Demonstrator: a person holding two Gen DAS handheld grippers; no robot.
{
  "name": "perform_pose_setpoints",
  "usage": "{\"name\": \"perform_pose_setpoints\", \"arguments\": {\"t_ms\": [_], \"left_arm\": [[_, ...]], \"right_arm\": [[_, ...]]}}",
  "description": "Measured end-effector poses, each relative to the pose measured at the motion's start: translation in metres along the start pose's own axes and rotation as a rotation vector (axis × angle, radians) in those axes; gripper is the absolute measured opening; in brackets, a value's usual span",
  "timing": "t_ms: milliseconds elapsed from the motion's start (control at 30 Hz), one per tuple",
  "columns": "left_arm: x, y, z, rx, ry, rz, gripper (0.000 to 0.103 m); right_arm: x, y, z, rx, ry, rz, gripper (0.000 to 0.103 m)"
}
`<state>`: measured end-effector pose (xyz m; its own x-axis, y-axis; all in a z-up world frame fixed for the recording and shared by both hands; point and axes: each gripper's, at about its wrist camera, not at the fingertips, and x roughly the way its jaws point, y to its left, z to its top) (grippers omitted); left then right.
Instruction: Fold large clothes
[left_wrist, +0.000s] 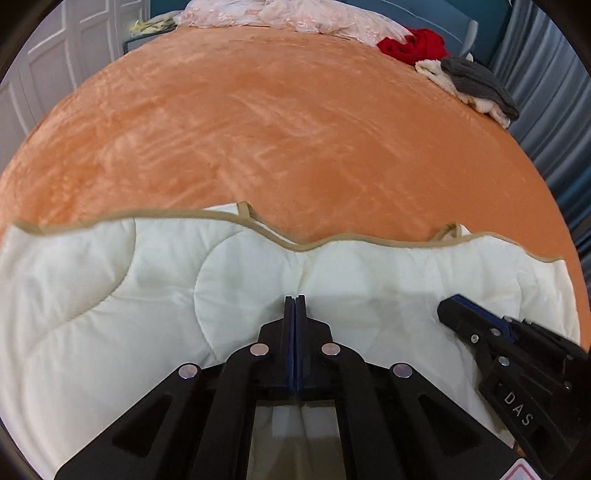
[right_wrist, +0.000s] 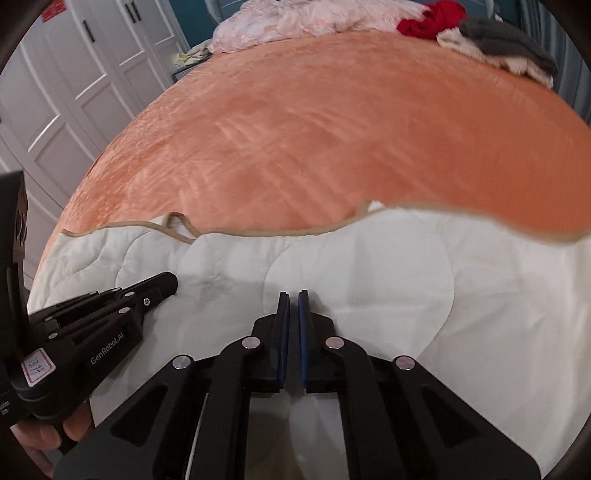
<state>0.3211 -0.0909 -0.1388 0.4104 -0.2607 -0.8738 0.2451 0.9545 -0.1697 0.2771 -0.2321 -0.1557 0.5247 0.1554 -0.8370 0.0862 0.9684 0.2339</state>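
A cream quilted comforter (left_wrist: 147, 295) with tan edging (left_wrist: 207, 215) lies flat across the near part of an orange bedspread (left_wrist: 277, 129). Over its middle hangs my left gripper (left_wrist: 294, 297), its blue pads pressed together with nothing between them. To its right, my right gripper (left_wrist: 448, 304) hovers low over the same comforter. In the right wrist view the comforter (right_wrist: 369, 266) fills the near half, and the right gripper (right_wrist: 293, 293) is shut to a thin slit, holding no cloth. The left gripper (right_wrist: 171, 280) enters from the left, held by a hand (right_wrist: 48, 435).
At the far end of the bed lie a pale pink blanket (left_wrist: 266, 14), a red garment (left_wrist: 417, 44) and a grey and cream pile (left_wrist: 476, 85). White wardrobe doors (right_wrist: 74, 92) stand on the left. A grey curtain (left_wrist: 546, 103) hangs on the right.
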Motion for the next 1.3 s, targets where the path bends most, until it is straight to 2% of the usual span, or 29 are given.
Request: {"name": "perform_pose_setpoints", "arguments": {"t_ms": [433, 800, 900, 967, 1033, 1167, 1300], "left_arm": [[0.018, -0.001, -0.005, 0.025, -0.085, 0.035, 0.001], [0.014, -0.006, -0.002, 0.052, -0.079, 0.080, 0.001], [-0.004, -0.007, 0.000, 0.046, -0.065, 0.094, 0.002], [-0.025, -0.002, -0.004, 0.005, -0.064, 0.073, 0.003], [-0.040, 0.002, -0.011, -0.012, -0.055, 0.060, 0.004], [-0.078, 0.014, -0.037, -0.060, -0.048, 0.051, 0.005], [-0.103, 0.025, -0.067, -0.082, -0.040, 0.071, 0.005]], "right_arm": [[0.020, 0.000, -0.004, -0.008, -0.057, -0.019, 0.000], [0.017, 0.001, -0.001, -0.002, -0.056, -0.023, 0.000], [-0.007, 0.008, 0.001, -0.007, -0.059, -0.054, 0.007], [-0.034, 0.016, -0.006, -0.015, -0.088, -0.044, 0.015], [-0.055, 0.023, -0.016, -0.017, -0.102, -0.042, 0.018], [-0.086, 0.038, -0.043, 0.014, -0.083, 0.020, 0.019], [-0.093, 0.061, -0.066, -0.024, -0.050, 0.047, 0.019]]}}
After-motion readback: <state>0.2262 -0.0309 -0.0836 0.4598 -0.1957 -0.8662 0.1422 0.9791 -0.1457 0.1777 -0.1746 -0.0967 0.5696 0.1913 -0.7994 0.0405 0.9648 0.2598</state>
